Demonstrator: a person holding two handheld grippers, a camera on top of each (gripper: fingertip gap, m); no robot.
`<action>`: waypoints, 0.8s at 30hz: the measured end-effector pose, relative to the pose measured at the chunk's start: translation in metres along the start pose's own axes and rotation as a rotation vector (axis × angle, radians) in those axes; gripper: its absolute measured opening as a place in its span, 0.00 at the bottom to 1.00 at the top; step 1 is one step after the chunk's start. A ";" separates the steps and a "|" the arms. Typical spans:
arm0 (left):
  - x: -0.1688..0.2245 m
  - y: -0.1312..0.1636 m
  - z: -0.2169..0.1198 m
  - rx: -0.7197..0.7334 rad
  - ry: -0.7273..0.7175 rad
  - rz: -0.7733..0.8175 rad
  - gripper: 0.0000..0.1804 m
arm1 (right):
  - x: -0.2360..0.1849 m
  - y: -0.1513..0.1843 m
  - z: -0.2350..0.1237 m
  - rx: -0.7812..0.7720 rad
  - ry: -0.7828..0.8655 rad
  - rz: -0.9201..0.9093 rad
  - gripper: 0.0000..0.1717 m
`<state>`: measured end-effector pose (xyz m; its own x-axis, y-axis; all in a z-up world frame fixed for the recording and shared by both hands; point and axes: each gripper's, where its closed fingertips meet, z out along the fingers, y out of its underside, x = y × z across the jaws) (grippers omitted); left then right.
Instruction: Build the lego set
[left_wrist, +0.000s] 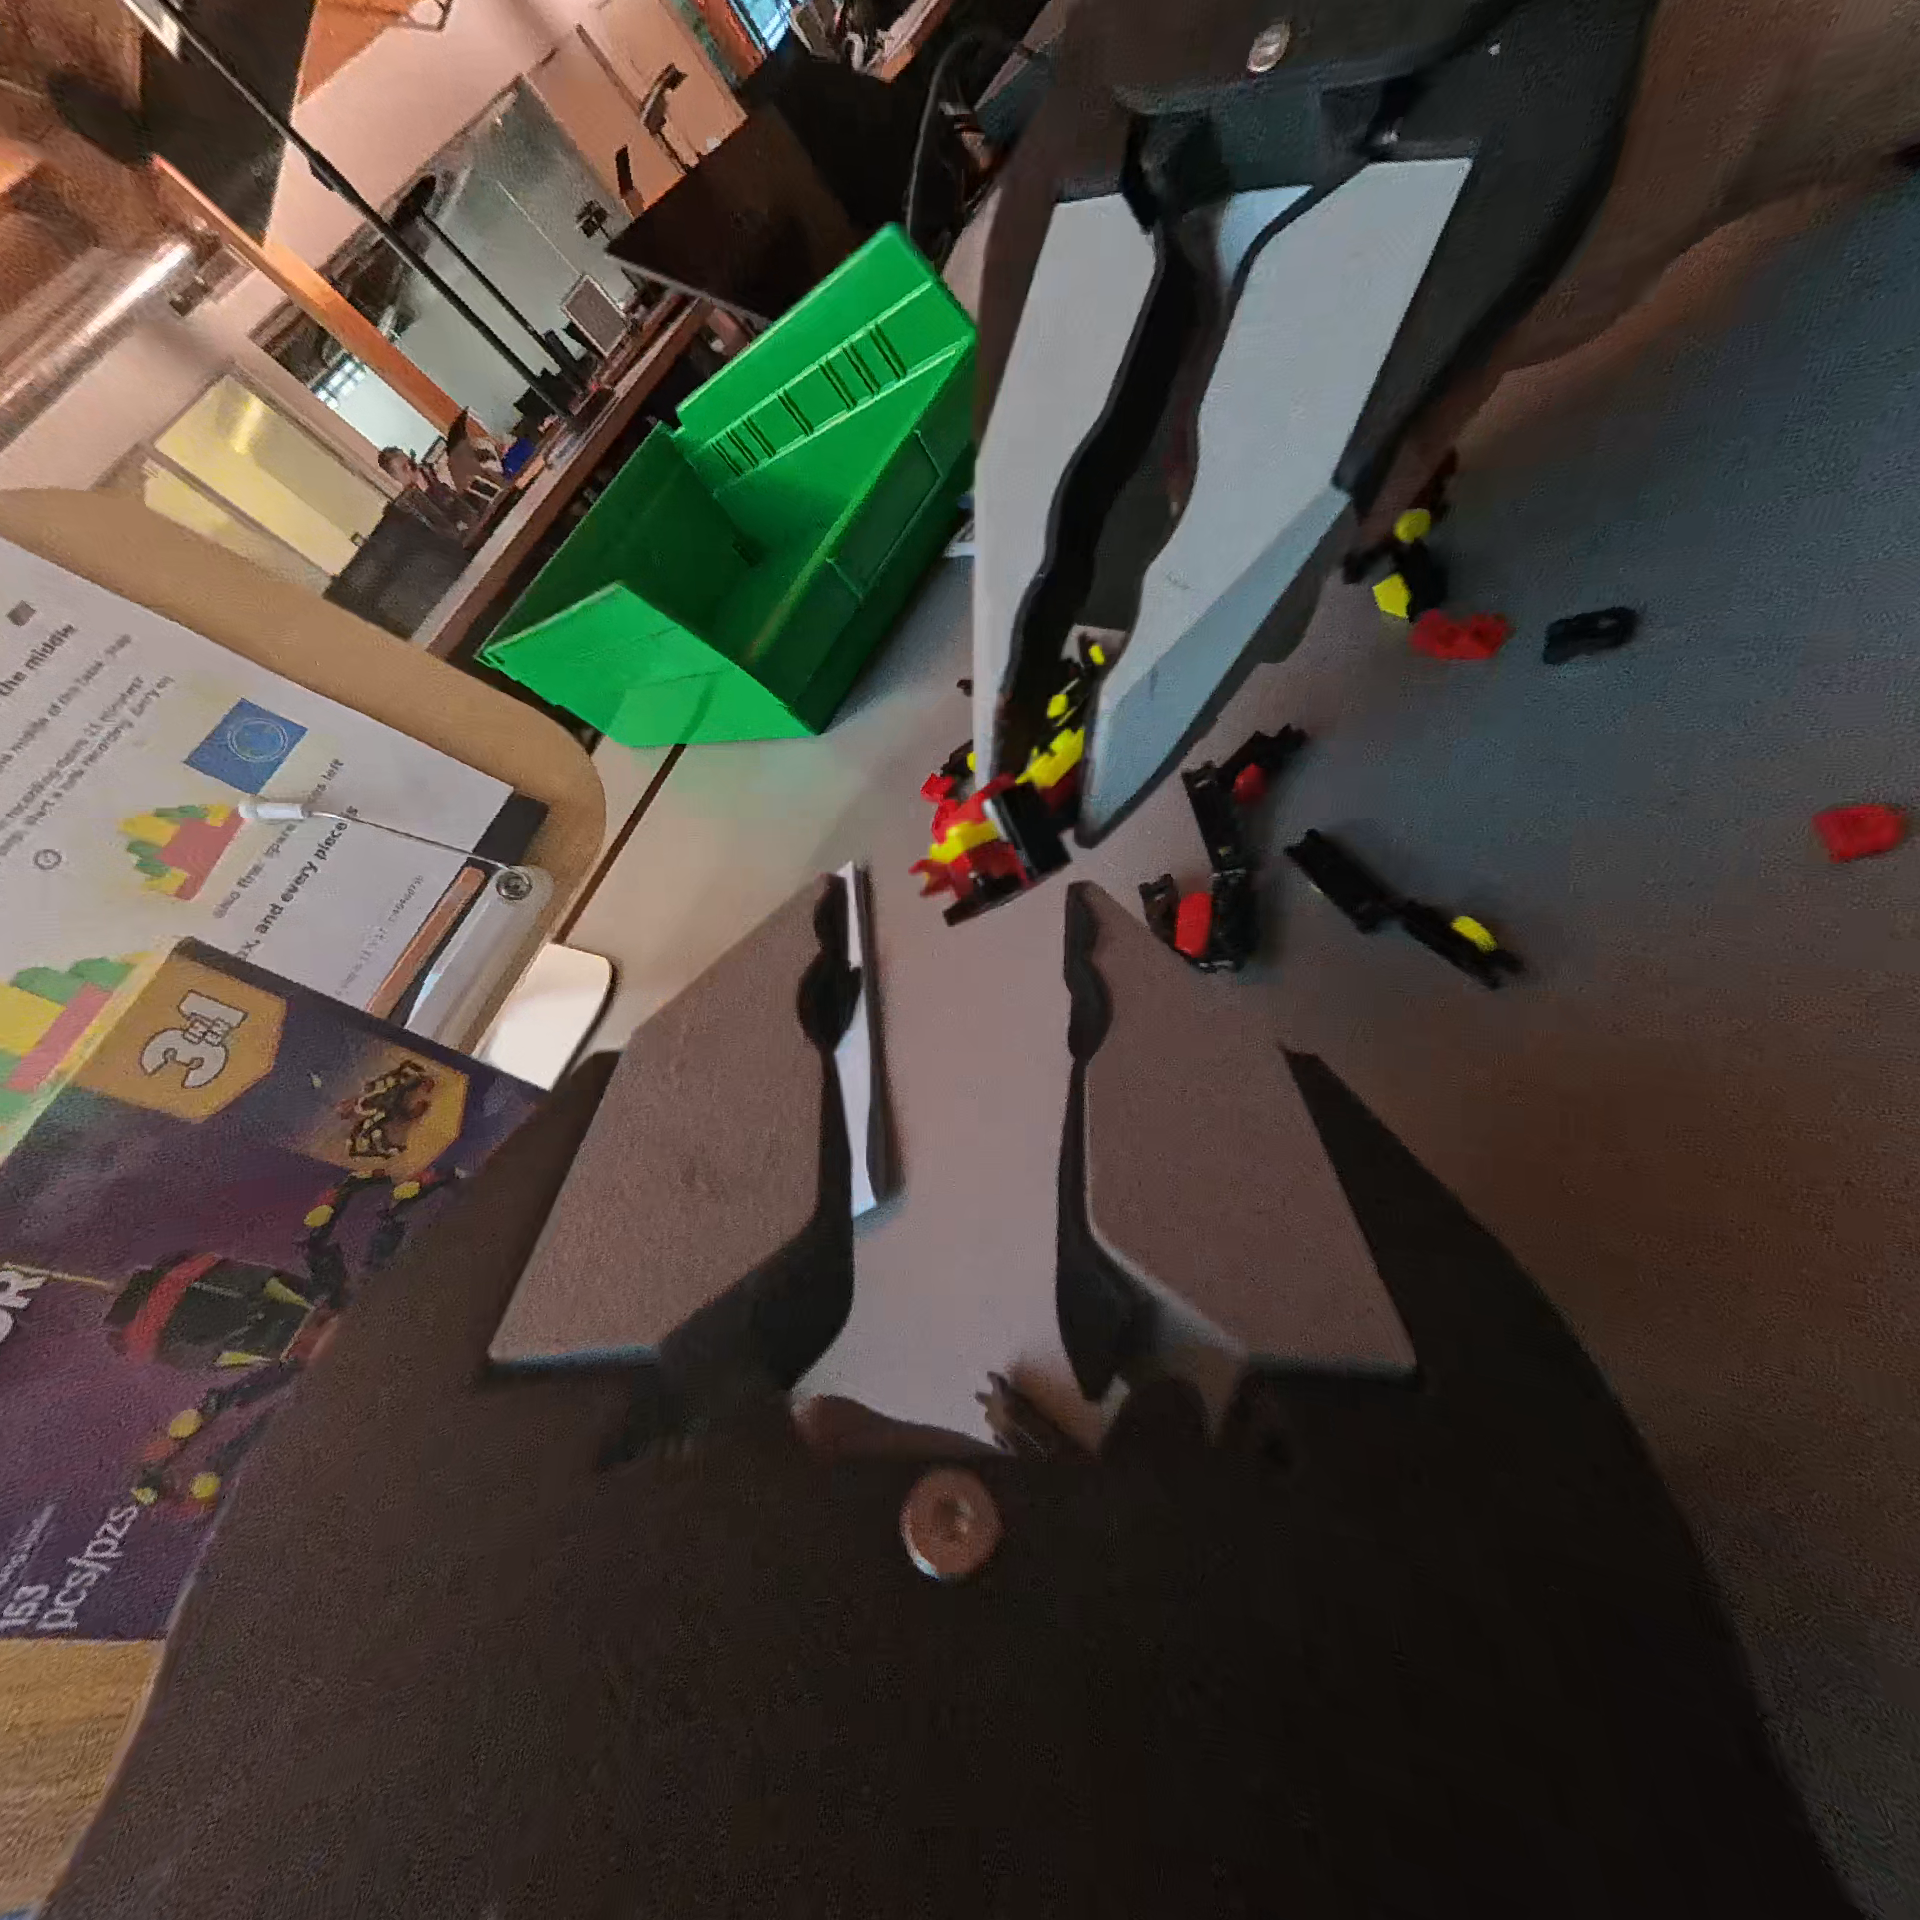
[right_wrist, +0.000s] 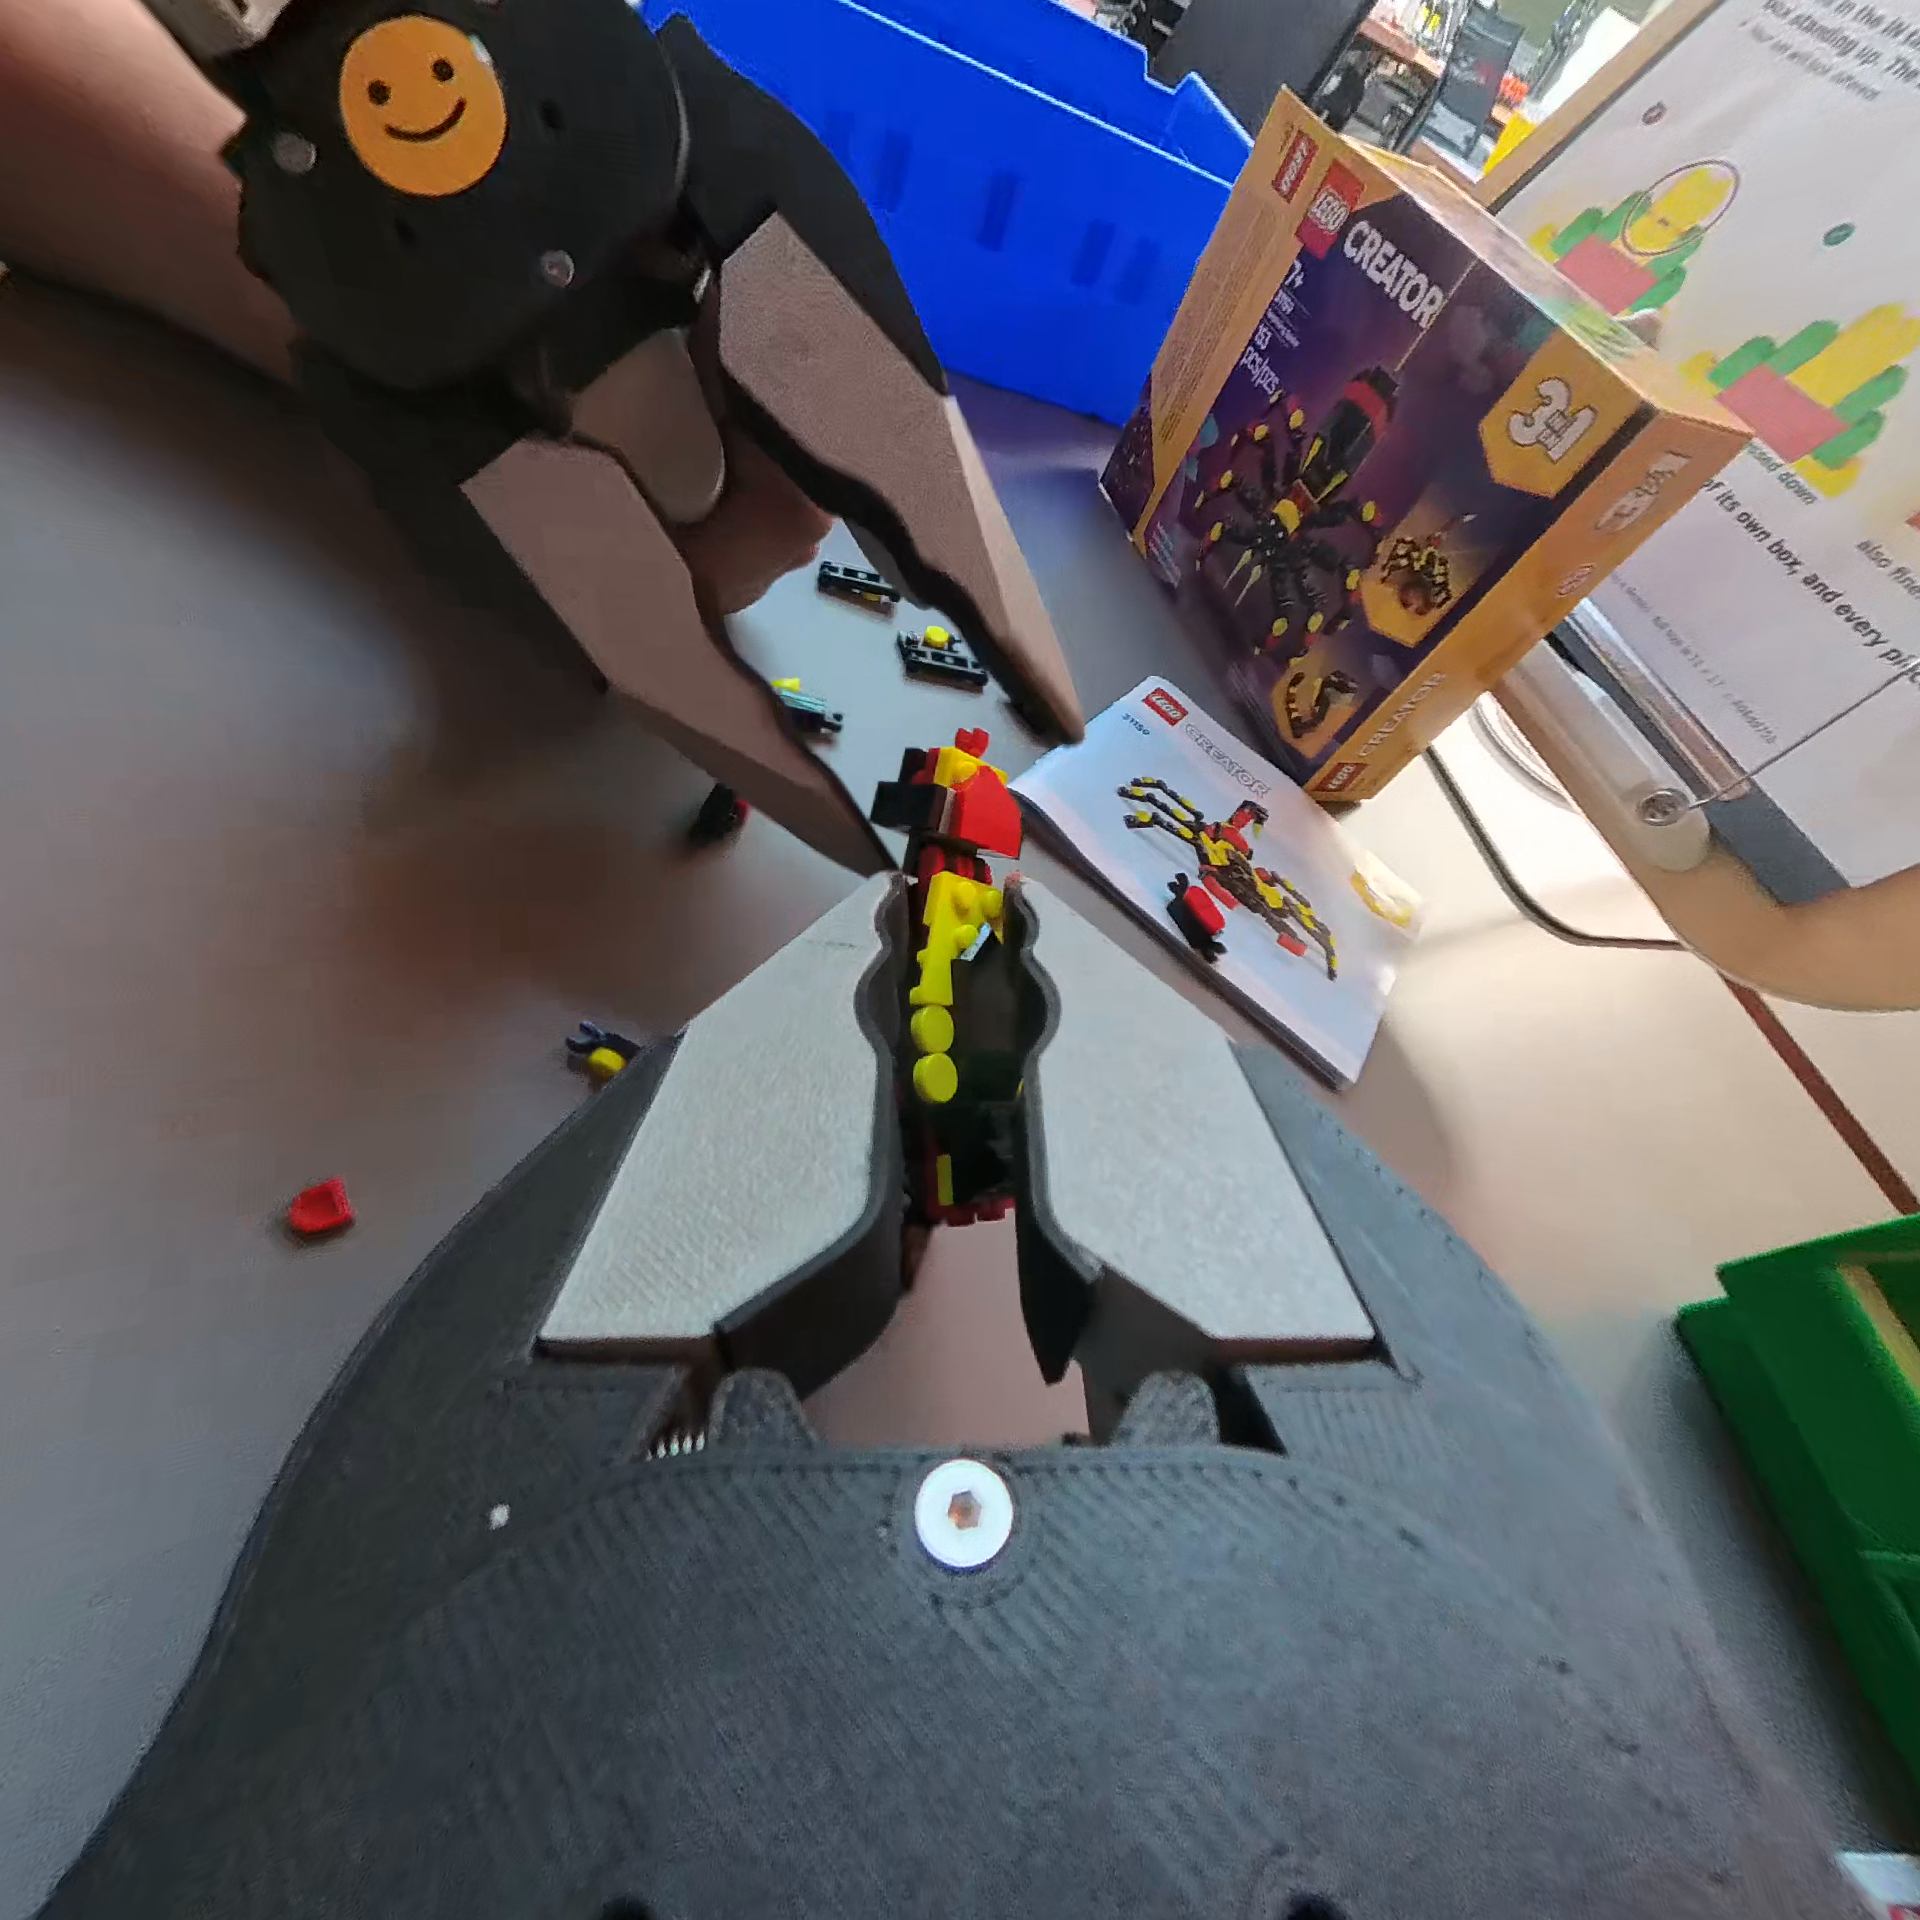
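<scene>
The right gripper (right_wrist: 951, 883) is clamped on a brick model (right_wrist: 951, 935) built of red, yellow and black pieces – both pads press its sides, and its red and black end sticks out past the fingertips, above the table (right_wrist: 260, 831). The left gripper (left_wrist: 961, 883) stands with its fingers apart and nothing between them, its tips just short of the model's free end; in the right wrist view it comes down from the upper left with a round orange smiley sticker (right_wrist: 421, 104) on its body. Loose pieces lie scattered on the grey table around both grippers: black strips with red and yellow bits (left_wrist: 1226, 883), a long black strip with a yellow tip (left_wrist: 1403, 914), and single red bricks (left_wrist: 1860, 831). An instruction booklet (right_wrist: 1226, 883) lies flat just beside the model, and behind it, toward the table's far edge, stands the purple and yellow toy box (right_wrist: 1403, 416). A blue bin (right_wrist: 987, 187) sits further back along that edge, and a green bin (left_wrist: 748, 551) stands near the table's side – its corner also shows at the right of the right wrist view. A printed sheet on a wooden board (left_wrist: 208, 748) leans beside the box.
</scene>
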<state>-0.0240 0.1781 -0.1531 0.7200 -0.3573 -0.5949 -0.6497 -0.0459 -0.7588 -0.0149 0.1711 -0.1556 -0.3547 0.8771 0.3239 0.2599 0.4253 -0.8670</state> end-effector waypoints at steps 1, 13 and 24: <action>0.004 0.000 0.001 -0.007 0.001 0.040 0.20 | -0.002 0.000 0.002 -0.008 -0.005 0.013 0.09; 0.012 0.014 0.005 -0.132 -0.031 0.330 0.14 | -0.013 0.016 0.010 -0.165 0.017 -0.148 0.08; -0.001 -0.015 -0.005 0.066 0.200 -0.316 0.13 | 0.000 -0.018 -0.006 -0.029 0.214 -0.447 0.04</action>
<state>-0.0163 0.1747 -0.1399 0.8160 -0.5109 -0.2705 -0.3818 -0.1248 -0.9158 -0.0149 0.1649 -0.1374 -0.2460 0.6320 0.7349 0.1503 0.7739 -0.6152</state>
